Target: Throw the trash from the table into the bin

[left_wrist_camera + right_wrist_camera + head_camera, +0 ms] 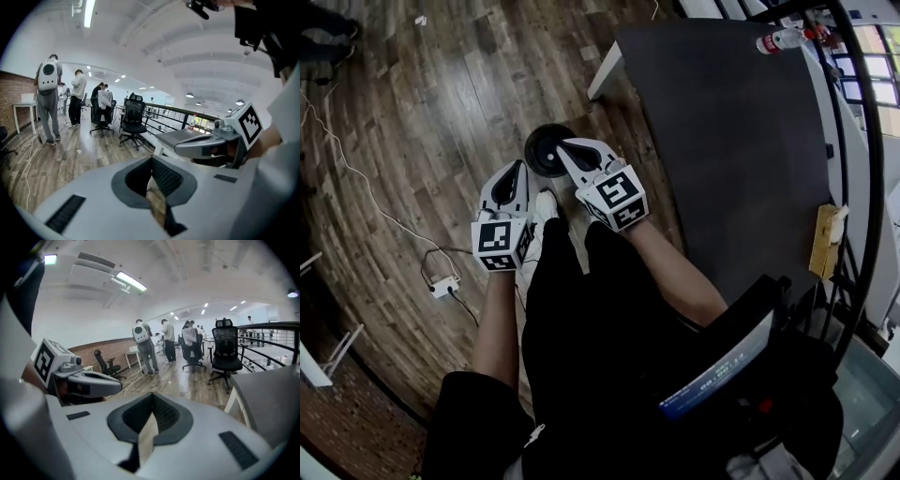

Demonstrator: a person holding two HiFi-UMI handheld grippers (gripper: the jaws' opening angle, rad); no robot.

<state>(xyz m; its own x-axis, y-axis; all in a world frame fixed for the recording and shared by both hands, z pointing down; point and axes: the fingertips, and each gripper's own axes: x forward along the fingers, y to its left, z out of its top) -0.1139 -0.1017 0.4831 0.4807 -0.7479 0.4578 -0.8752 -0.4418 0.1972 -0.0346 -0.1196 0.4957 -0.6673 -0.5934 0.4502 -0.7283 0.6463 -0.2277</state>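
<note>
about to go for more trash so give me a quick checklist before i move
1. Left tool empty: ok, jaws together, nothing between them.
2. Right tool empty: ok, jaws together, nothing between them.
3. Bin located: ok, a round black bin stands on the floor just past both tools.
4. Trash off the table: not ok, a bottle lies at the far end of the table.
5. Bottle within reach: not ok, both tools are held over the floor, beside the table's near corner.
</note>
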